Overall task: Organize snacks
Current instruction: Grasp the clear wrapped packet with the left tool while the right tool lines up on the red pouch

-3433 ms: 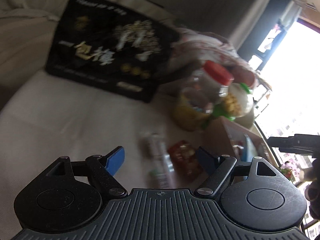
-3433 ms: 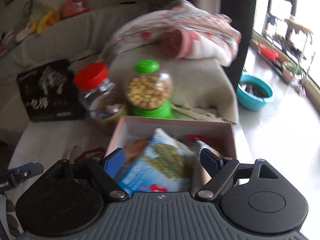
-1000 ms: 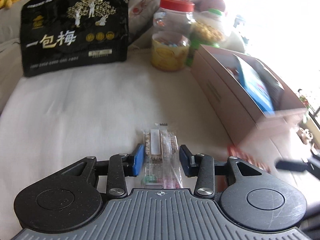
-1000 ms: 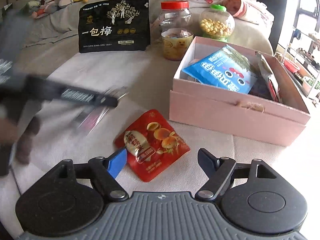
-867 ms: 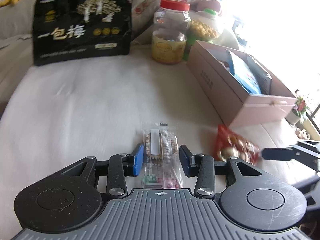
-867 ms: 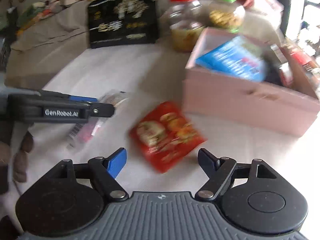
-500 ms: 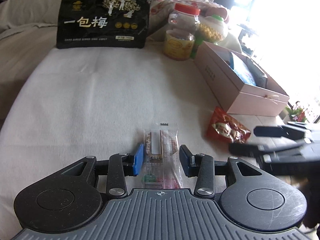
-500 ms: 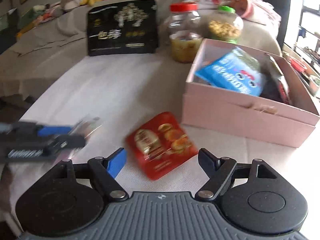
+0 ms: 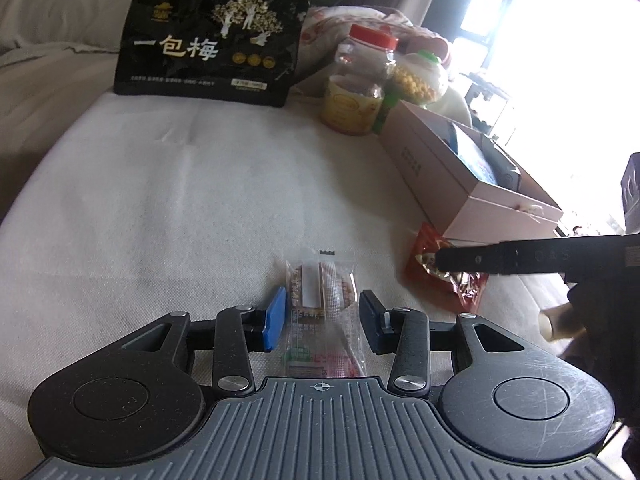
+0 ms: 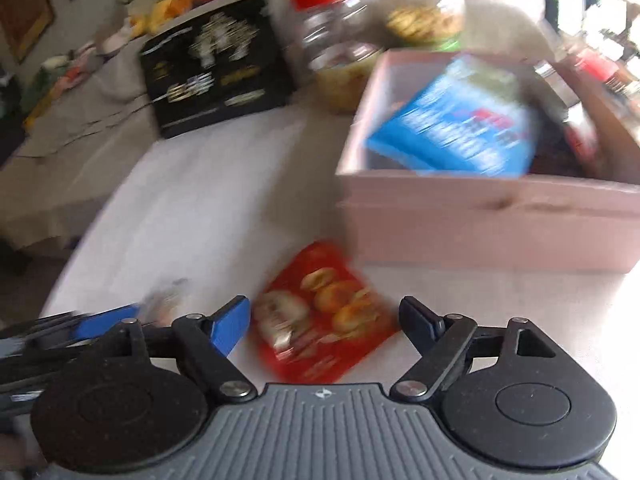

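Left gripper [image 9: 323,320] is clamped on one clear snack packet [image 9: 325,312], both fingers against its sides; the packet runs forward between them over the white cloth [image 9: 180,200]. Can't tell if the packet is lifted or touching the cloth. Right gripper [image 10: 325,325] has its jaws spread wide and holds nothing; it sits right over one red snack pouch [image 10: 322,312] lying flat on the cloth, the pouch between the two fingers, untouched as far as the blurred view shows. In the left view one right-gripper finger [image 9: 520,261] crosses over that same red pouch [image 9: 444,276]. One pink box [image 10: 480,208], open on top, sits just beyond the pouch; inside it is one blue bag [image 10: 460,128], plus darker packets at the right end, too blurred to count. Behind the box stand two jars: one with a red lid [image 9: 360,80] and one with a green lid [image 9: 420,76] and yellow balls inside, side by side, close to the box's far end. One big black bag [image 9: 208,40] with gold and white print stands upright at the back left, well apart from the box. Loose snacks on the cloth: two, the clear packet and the red pouch, near each other.
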